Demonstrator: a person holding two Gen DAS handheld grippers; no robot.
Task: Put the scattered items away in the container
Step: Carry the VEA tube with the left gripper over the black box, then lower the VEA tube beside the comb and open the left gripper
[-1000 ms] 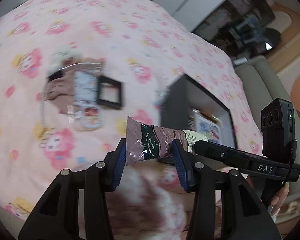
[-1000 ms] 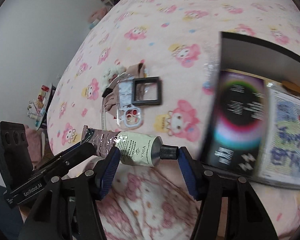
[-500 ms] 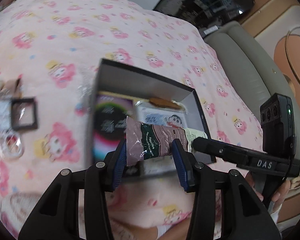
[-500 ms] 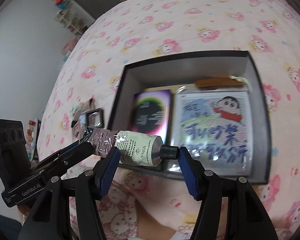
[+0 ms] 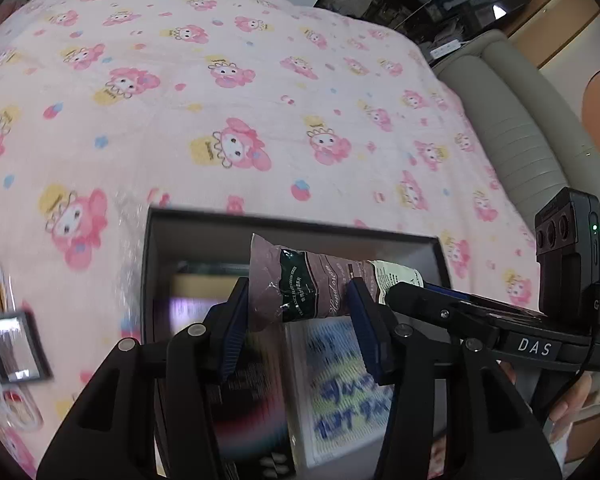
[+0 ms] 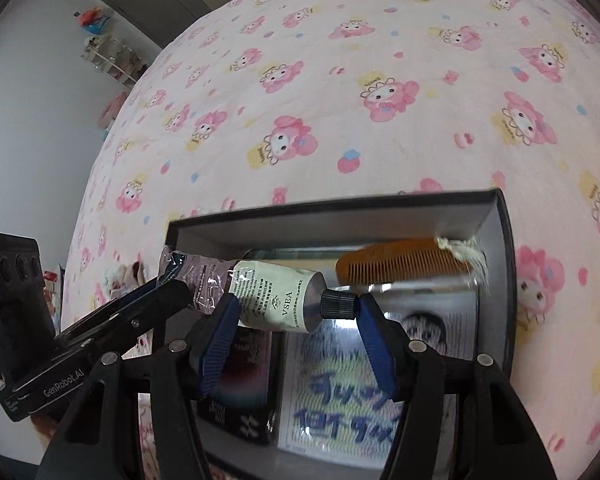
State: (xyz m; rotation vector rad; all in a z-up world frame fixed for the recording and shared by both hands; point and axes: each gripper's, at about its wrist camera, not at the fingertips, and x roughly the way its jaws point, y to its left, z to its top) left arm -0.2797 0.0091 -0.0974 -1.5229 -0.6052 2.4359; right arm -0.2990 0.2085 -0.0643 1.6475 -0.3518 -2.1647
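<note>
Tube [image 5: 316,288] spans both grippers: my left gripper [image 5: 296,330] clamps its crimped end, right gripper [image 6: 294,334] grips the cap end, box [image 6: 496,280] directly below.

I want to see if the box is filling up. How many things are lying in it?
3: a comb along the far wall, a dark packet on the left, a cartoon picture beside it. More may be hidden.

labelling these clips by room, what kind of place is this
Most likely a bedroom at home: the surface is a bed under a pink cartoon-print bedspread, with a padded grey headboard along one edge and a small shelf unit against the white wall.
</note>
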